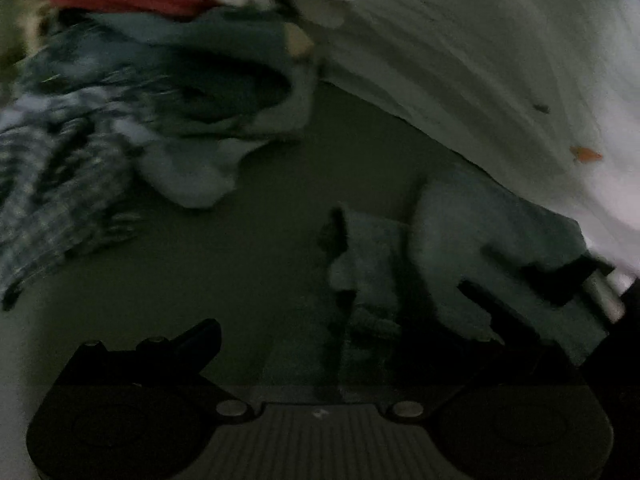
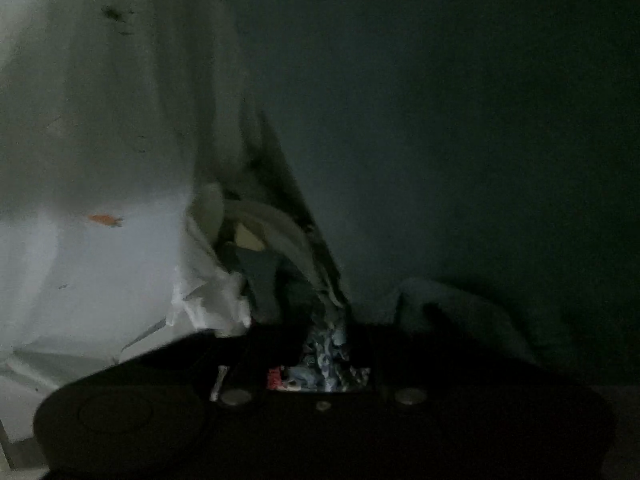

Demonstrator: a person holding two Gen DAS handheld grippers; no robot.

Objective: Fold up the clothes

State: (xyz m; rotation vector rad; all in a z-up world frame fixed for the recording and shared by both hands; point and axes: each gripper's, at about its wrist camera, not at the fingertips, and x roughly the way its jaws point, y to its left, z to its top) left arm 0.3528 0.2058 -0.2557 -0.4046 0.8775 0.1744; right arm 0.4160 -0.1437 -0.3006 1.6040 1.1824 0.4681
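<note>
Folding looks barely begun: my left fingers [image 1: 400, 320] pinch the pale garment [image 1: 460, 240], lifted above the bench [image 1: 280, 240]; my right fingers [image 2: 320, 344] seem clamped on it too, though darkness hides them. Heaped clothes [image 1: 120, 120] wait.

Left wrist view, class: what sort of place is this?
Probably a dim room at home, on laundry day: a pile of mixed clothes lies on a plain surface, with a large white sheet draped alongside.
</note>
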